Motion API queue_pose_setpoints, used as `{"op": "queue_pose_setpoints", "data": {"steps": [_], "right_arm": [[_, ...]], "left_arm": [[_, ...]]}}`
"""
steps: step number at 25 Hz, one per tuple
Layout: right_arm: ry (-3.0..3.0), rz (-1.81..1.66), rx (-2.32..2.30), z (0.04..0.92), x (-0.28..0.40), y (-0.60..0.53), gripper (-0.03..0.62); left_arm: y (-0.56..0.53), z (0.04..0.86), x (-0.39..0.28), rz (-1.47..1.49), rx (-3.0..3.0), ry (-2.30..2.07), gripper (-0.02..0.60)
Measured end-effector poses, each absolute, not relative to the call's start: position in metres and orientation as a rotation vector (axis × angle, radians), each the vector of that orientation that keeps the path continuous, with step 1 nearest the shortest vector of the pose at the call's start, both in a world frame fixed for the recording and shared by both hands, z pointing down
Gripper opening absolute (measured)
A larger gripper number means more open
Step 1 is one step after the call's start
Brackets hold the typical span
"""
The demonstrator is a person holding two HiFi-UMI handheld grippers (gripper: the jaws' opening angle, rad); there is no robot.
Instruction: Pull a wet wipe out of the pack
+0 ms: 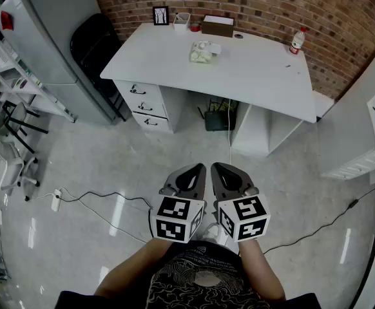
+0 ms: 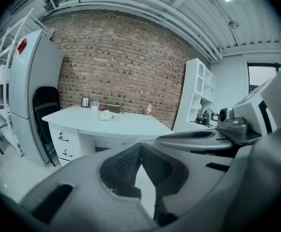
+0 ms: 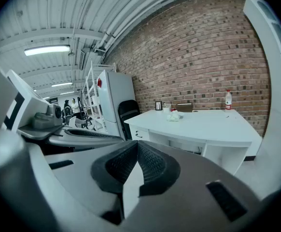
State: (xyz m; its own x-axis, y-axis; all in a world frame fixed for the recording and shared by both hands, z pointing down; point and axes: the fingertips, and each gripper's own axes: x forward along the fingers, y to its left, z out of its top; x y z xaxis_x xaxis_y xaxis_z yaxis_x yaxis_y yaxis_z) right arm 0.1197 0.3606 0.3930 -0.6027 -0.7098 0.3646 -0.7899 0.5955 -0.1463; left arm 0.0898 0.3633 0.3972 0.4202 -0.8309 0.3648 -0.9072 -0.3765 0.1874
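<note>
wipe pack (image 1: 203, 52) on desk (image 1: 265, 73) | people (image 3: 73, 105): right gripper view only

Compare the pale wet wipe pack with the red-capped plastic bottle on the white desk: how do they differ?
The pale, soft wet wipe pack lies low; the clear red-capped bottle stands upright. The pack sits mid-desk; the bottle is near the right end, by the brick wall. Both rest on the white desk, far from the left gripper and right gripper, both shut.
</note>
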Motion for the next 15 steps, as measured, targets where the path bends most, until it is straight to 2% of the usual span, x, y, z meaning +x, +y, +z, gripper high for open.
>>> {"op": "queue_pose_setpoints", "data": {"steps": [15], "right_arm": [[-2.565, 0.456, 1.196, 0.399, 0.146, 0.343, 0.02]], "left_arm": [[0.344, 0.4, 0.118, 0.31, 2.299, -1.51, 0.012]]}}
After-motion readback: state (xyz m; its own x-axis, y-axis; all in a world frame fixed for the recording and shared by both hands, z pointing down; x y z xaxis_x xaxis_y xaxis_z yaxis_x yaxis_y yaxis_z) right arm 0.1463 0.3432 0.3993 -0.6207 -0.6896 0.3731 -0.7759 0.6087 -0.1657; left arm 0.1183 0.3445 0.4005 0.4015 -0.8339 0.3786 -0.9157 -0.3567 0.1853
